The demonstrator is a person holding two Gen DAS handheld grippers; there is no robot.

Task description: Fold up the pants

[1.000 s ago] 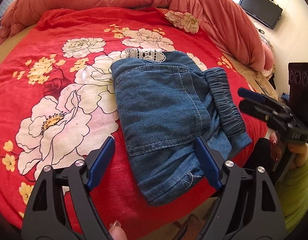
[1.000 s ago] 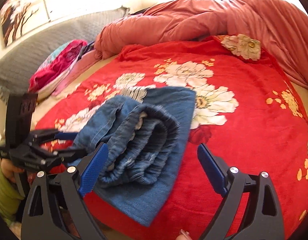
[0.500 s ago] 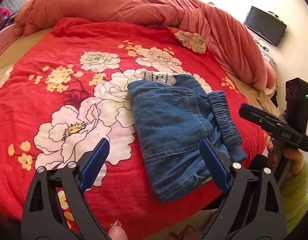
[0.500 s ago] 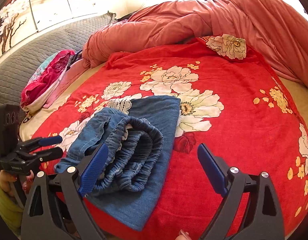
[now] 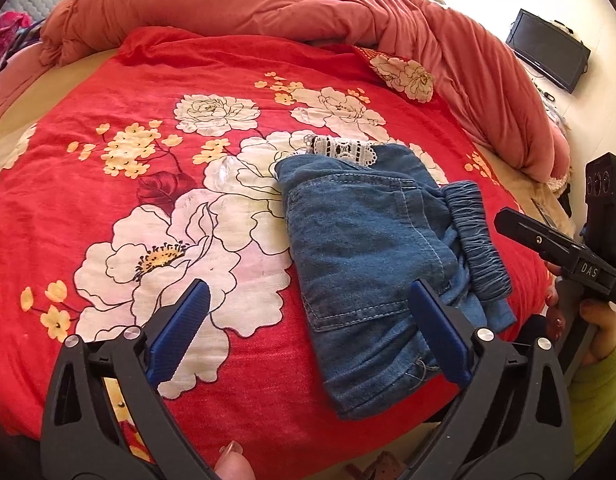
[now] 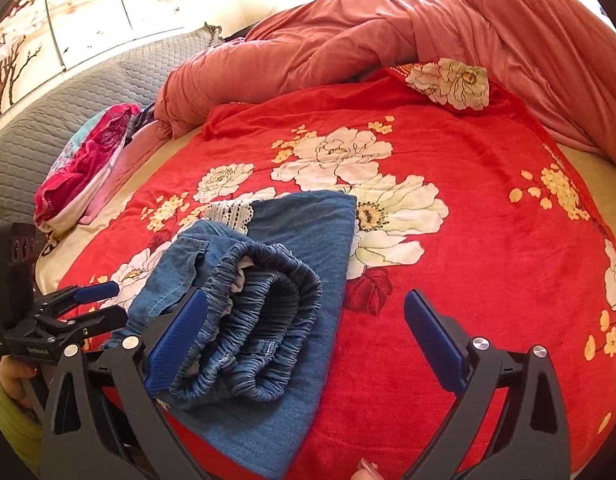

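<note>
Folded blue denim pants (image 5: 372, 264) lie on my red floral blanket (image 5: 155, 184), near its front edge.

The gathered elastic waistband (image 6: 263, 312) curls on top of the stack, and a white lace trim (image 5: 344, 150) peeks out at the far end. My left gripper (image 5: 308, 336) has just been opening and stands spread wide, pressing on nothing; my right gripper (image 6: 308, 336) likewise, its jaws wide and empty above the blanket. A rumpled salmon-pink duvet (image 5: 267, 4) is heaped behind.

left gripper (image 5: 308, 328) and right gripper (image 6: 305, 332): jaws just opened wide, nothing pinched, both angled down, hands gripping the handles.
</note>
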